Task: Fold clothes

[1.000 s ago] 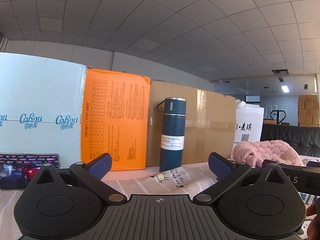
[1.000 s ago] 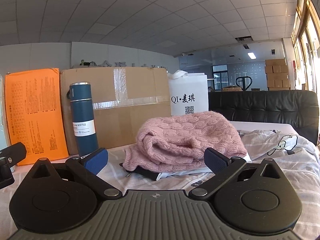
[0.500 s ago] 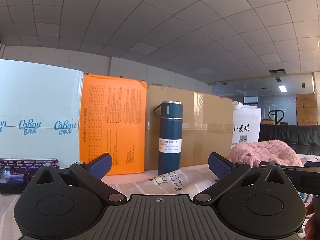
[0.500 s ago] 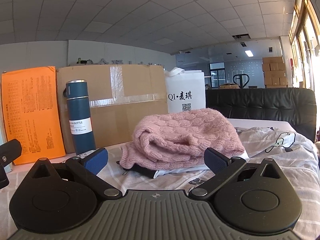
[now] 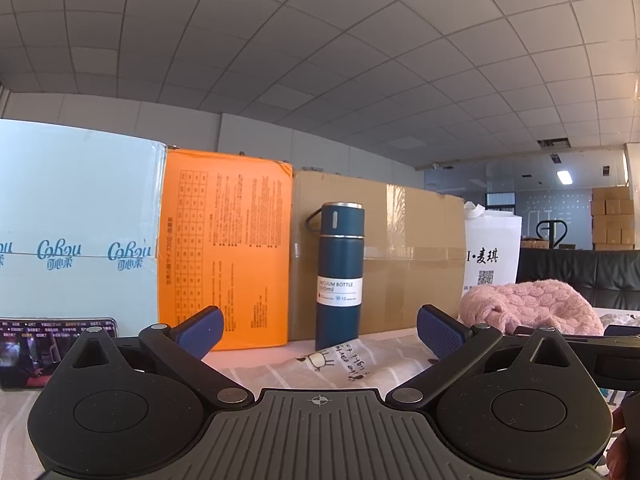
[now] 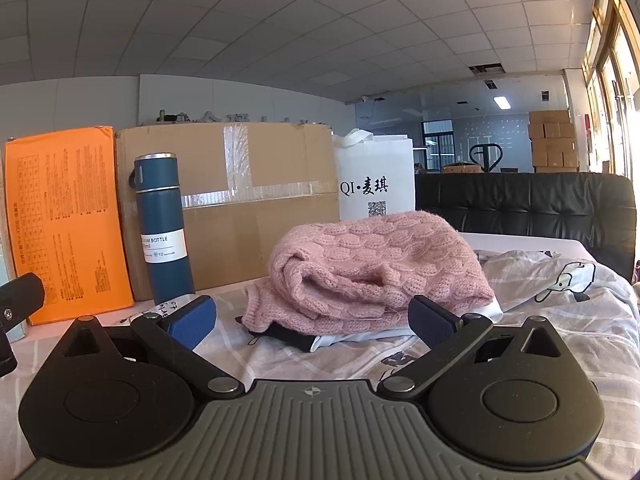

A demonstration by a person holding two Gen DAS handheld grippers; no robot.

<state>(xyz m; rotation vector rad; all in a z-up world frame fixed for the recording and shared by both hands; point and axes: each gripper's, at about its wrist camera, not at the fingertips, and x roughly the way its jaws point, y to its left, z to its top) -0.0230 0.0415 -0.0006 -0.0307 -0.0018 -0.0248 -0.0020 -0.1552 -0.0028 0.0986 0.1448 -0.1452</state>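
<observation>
Both grippers, left (image 5: 318, 330) and right (image 6: 312, 318), gape wide, empty. Drop your right low onto the sweater (image 6: 376, 272) hem; pinch one layer only.

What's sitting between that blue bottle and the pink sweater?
Nothing but printed sheet between the blue bottle and the pink sweater, seen from the right wrist view.

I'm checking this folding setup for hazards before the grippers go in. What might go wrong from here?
1. The vacuum bottle stands upright on the edge of the printed sheet; dragging that cloth could tip it.
2. The pink sweater lies bunched on other garments, so the open right gripper may pinch several layers together.
3. The open left gripper points at the bottle, and the phone sits beside it; a sweep might knock either.
</observation>
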